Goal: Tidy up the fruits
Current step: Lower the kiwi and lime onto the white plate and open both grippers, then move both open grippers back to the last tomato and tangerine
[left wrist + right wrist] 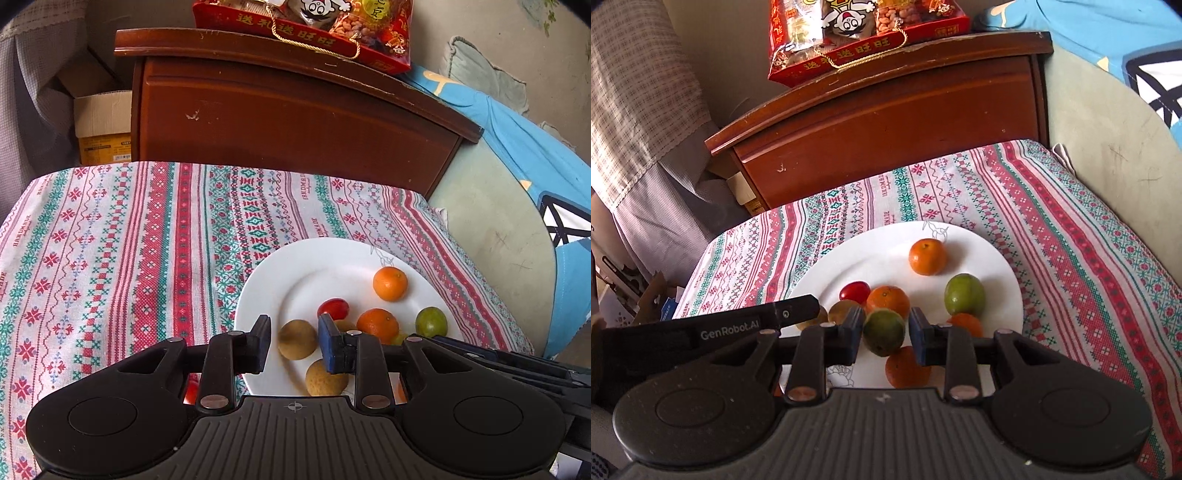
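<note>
A white plate [258, 280] on a patterned cloth holds two oranges [390, 283], a red cherry tomato [333, 308], a green fruit [431, 322] and brown round fruits. My left gripper [295, 343] is open just above the plate. One brown fruit [297, 339] sits between its fingers, with a slim gap at the left pad. A second brown fruit [327, 376] lies nearer. In the right wrist view my right gripper [884, 336] is shut on a green-orange fruit [884, 332] over the plate [849, 254]. Oranges [928, 256] and another green fruit [964, 293] lie beyond it.
A dark wooden cabinet [295, 122] stands right behind the cloth-covered table [129, 240], with a red snack bag [303, 22] on top. A cardboard box [101, 125] is at the back left and blue bedding [535, 155] at the right. The two grippers work side by side.
</note>
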`<state>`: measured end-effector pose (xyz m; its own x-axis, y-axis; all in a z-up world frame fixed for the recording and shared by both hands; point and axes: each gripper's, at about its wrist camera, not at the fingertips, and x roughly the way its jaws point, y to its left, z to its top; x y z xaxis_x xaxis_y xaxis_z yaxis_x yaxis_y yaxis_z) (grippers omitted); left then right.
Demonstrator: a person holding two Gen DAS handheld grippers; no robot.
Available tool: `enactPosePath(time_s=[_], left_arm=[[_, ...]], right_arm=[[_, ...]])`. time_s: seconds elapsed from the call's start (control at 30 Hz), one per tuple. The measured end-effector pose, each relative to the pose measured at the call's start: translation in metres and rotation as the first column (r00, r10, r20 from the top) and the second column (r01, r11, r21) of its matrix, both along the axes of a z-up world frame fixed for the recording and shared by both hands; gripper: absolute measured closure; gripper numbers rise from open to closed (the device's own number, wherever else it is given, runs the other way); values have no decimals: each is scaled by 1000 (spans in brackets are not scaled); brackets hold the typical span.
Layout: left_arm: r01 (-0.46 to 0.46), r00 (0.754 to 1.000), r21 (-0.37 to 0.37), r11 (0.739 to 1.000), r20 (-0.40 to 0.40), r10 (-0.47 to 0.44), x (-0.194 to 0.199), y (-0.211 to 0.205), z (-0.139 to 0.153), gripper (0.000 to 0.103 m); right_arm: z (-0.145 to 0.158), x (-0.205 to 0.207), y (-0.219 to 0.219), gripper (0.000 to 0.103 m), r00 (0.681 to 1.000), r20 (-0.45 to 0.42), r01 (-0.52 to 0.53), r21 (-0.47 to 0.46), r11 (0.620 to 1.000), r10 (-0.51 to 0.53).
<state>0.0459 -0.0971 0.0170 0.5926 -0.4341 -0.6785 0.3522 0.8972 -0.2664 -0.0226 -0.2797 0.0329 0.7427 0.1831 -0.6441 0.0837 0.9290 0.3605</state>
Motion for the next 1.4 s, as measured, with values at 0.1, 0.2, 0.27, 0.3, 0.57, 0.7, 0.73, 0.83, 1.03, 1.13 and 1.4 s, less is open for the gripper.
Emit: enactPosePath(time_s=[0.1, 0.2, 0.27, 0.3, 0.57, 0.7, 0.73, 0.83, 1.03, 1.13, 1.4], left_arm=[[-11, 1000, -19, 1000, 22, 12, -2, 1, 9, 58], [-20, 998, -34, 999, 56, 22, -3, 5, 26, 56], [-37, 996, -42, 998, 80, 40, -4, 11, 40, 48], [-44, 995, -46, 998, 90, 48, -5, 14, 45, 46], [-86, 988, -16, 996, 128, 88, -20, 43, 71, 39], [-110, 989, -6, 994, 101, 110, -26, 58, 65, 39], [-118, 989, -1, 993, 95, 118, -28, 61, 62, 39], [-142, 987, 18, 990, 80, 140, -32, 68, 56, 38], [-175, 984, 56, 983, 44, 173, -32, 76, 43, 38], [-196, 980, 78, 977, 35, 194, -31, 79, 39, 38], [-218, 976, 91, 972, 7, 218, -30, 91, 31, 38]], right_arm=[[6, -1, -2, 74, 1000, 18, 10, 5, 1000, -10], [15, -4, -5, 73, 999, 49, 17, 17, 1000, -18], [22, -7, -6, 72, 997, 70, 16, 28, 999, -18], [24, -8, -5, 72, 997, 76, 13, 33, 999, -15], [26, -18, 18, 70, 993, 86, -78, 21, 997, 76], [20, -24, 33, 70, 990, 68, -128, 15, 992, 127], [17, -26, 36, 70, 988, 62, -142, 16, 990, 141], [10, -29, 49, 70, 981, 45, -187, 9, 982, 187], [-1, -30, 72, 70, 962, 27, -270, -11, 963, 270], [-4, -29, 79, 69, 956, 28, -292, -23, 956, 292], [-9, -20, 93, 66, 944, 47, -324, -67, 944, 327]])
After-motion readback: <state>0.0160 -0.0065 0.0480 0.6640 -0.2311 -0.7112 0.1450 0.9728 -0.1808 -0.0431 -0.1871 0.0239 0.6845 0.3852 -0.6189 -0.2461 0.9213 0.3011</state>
